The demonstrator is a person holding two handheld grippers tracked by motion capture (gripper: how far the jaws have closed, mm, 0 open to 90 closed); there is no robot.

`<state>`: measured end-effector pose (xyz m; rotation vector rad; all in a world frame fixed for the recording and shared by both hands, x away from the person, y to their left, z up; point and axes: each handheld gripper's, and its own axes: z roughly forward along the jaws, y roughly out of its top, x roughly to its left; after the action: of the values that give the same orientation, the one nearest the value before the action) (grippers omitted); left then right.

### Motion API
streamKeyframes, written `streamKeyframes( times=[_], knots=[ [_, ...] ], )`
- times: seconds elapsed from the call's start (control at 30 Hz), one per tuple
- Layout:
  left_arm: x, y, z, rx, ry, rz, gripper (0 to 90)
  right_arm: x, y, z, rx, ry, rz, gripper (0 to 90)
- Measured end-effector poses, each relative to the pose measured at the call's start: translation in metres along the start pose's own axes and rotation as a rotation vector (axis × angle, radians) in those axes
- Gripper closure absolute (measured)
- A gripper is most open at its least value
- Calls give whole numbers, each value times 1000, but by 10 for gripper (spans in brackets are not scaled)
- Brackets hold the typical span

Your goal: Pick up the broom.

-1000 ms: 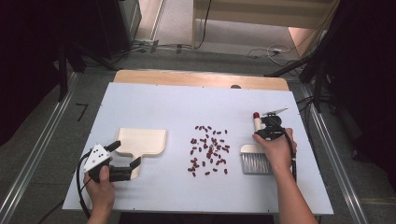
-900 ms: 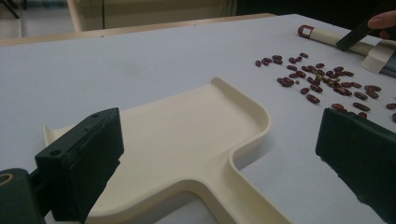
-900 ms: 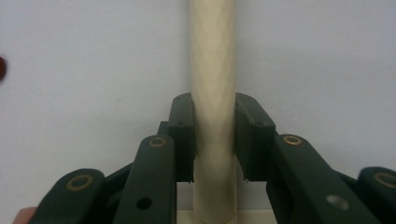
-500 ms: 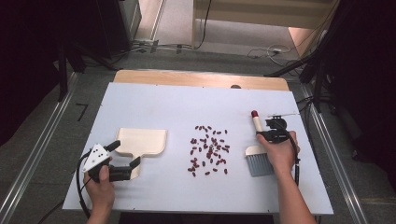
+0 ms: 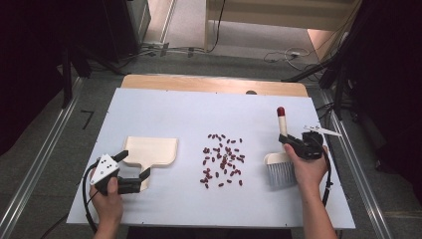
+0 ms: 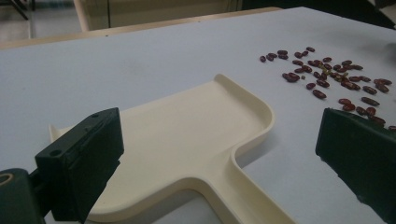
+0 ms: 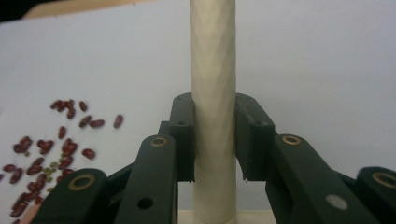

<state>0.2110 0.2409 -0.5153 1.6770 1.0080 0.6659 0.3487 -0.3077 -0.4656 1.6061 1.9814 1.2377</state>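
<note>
Looking down from the high view, the white table (image 5: 149, 114) carries one cream dustpan (image 5: 152, 151) at about nine o'clock of a loose scatter of red beans (image 5: 222, 159), several dozen, too small to count exactly. One brush (image 5: 281, 154) lies at three o'clock of the beans, its red-tipped handle pointing toward twelve and its grey bristles toward six. The right gripper (image 5: 291, 142) grips the handle just above the brush head. The left gripper (image 5: 135, 167) sits at six o'clock of the dustpan, jaws spread on either side of the pan's short handle, with a grey three-cornered plate on top

From the left gripper view, the dustpan (image 6: 187, 140) shows its raised rim and shallow tray, which the high view flattens; both black jaws stand wide apart, clear of the pan, and the beans (image 6: 327, 77) lie toward two o'clock

From the right gripper view, the brush handle (image 7: 212, 93) rises between the jaws, faintly faceted, a detail the high view misses. The pads of the right gripper (image 7: 214, 140) pinch it from both sides. The beans (image 7: 51, 140) lie at nine o'clock. No writing is legible on anything
</note>
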Motion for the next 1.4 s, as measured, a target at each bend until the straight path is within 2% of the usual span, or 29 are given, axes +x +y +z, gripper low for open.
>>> streamKeyframes(
  times=[0.03,0.1,0.13,0.17,0.2,0.3,0.37,0.4,0.43,0.5,0.57,0.8,1.03,1.1,1.23,1.4],
  knots=[
    [-1,1,0,1,4,2,14,0,0,0,0,0,0,695],
    [-4,3,-1,1,12,0,14,1,0,-7,-42,25,-7,696],
    [-6,4,-1,-8,9,-2,14,3,-1,-14,-80,37,-5,696],
    [-8,6,-1,-8,11,3,14,3,-1,-14,-80,37,-5,696],
    [-11,9,-1,-9,12,11,14,3,-1,-20,-120,69,-4,695],
    [-21,17,-2,-34,3,28,14,3,-2,-26,-152,83,-5,695],
    [-29,23,-3,-45,-9,44,14,4,-4,-34,-196,109,2,695],
    [-32,26,-3,-49,-18,50,14,4,-4,-34,-196,109,2,695],
    [-35,29,-3,-53,-24,56,14,6,-6,-38,-225,113,-14,695],
    [-40,35,-1,-59,-44,54,14,8,-7,-41,-229,109,-24,694],
    [-44,40,2,-65,-63,54,14,11,-8,-46,-265,125,-30,695],
    [-60,60,22,-75,-136,86,14,23,-8,-51,-295,163,-55,694],
    [-74,79,46,-74,-198,131,14,36,-11,-44,-281,188,-70,694],
    [-75,82,50,-81,-216,123,14,41,-12,-43,-286,191,-80,694],
    [-78,83,54,-90,-258,79,14,49,-15,-43,-299,200,-94,694],
    [-90,82,63,-62,-306,77,14,65,-16,-43,-309,219,-119,694]
  ],
)
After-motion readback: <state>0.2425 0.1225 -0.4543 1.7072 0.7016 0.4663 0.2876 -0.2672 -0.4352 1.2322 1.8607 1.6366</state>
